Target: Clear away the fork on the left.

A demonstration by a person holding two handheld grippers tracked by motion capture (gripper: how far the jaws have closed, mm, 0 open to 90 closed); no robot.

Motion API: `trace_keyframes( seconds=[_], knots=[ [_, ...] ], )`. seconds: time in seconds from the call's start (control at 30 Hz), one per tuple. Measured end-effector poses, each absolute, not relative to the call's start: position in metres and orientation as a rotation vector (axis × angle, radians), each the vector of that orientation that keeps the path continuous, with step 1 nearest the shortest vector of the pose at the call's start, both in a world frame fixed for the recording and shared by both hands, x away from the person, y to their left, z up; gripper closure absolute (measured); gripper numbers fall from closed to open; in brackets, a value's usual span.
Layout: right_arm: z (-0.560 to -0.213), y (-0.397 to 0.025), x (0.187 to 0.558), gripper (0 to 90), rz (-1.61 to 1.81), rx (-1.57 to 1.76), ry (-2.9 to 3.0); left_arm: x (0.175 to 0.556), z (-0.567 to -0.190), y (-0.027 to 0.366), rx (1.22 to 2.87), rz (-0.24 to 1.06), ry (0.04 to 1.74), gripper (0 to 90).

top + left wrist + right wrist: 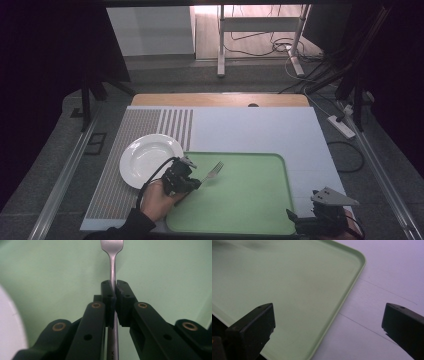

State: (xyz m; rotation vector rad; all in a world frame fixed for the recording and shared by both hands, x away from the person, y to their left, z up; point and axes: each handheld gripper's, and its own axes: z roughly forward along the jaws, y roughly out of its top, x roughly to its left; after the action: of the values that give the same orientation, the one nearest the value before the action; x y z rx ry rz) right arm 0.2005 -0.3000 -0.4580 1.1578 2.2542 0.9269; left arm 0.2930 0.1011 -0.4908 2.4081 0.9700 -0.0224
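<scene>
The fork [113, 270] is a slim metal piece, and by the look of it light, stiff and slick, so it should not bend or break but could pivot or slide between hard pads if held loosely. The left gripper [115, 290] pinches it by the handle, jaws pressed against both flat sides a little below the neck, with the tines pointing away and more handle running back under the jaws; that seems a fair place to hold, close enough to the head to steer it. In the high view the fork [214, 172] sticks out over the near-left part of the tray [260, 205], just right of the plate [135, 165], with the left gripper [196, 183] and the hand [157, 200] behind it; whether the tines touch the tray or hang just above it I cannot tell from here. The left gripper view gives the grip itself, pads square on the handle, which the high view is too small to show, while the high view gives the layout: plate on the mat [250, 130], tray beside it, and the right gripper [320, 220] at the tray's near-right corner. The right gripper view adds that its jaws are spread wide, holding nothing, straddling the tray rim [352, 287] with mat [387, 270] beyond.
</scene>
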Motion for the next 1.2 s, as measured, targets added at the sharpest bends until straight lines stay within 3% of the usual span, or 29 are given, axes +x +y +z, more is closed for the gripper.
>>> trace_keyframes(
  seconds=[0.33, 0.5, 0.63, 0.93, 1.2],
  knots=[
    [-0.458, -0.300, 0.200, 0.0, 0.928, 1.152, 2.260, 0.293, -0.510, 0.082, 2.473, -0.021, 0.963, 84.1],
    [-0.458, -0.300, 0.201, 0.0, 0.927, 1.150, 2.262, 0.295, -0.502, 0.080, 2.425, 0.022, 0.926, 80.5],
    [-0.458, -0.299, 0.201, 0.0, 0.921, 1.149, 2.264, 0.299, -0.498, 0.073, 2.404, -0.004, 0.852, 89.1],
    [-0.458, -0.299, 0.201, 0.0, 0.918, 1.147, 2.268, 0.308, -0.513, 0.043, 2.444, -0.027, 0.809, 89.2],
    [-0.459, -0.299, 0.201, 0.0, 0.919, 1.143, 2.273, 0.317, -0.515, 0.056, 2.423, 0.034, 0.899, 89.2]
  ],
)
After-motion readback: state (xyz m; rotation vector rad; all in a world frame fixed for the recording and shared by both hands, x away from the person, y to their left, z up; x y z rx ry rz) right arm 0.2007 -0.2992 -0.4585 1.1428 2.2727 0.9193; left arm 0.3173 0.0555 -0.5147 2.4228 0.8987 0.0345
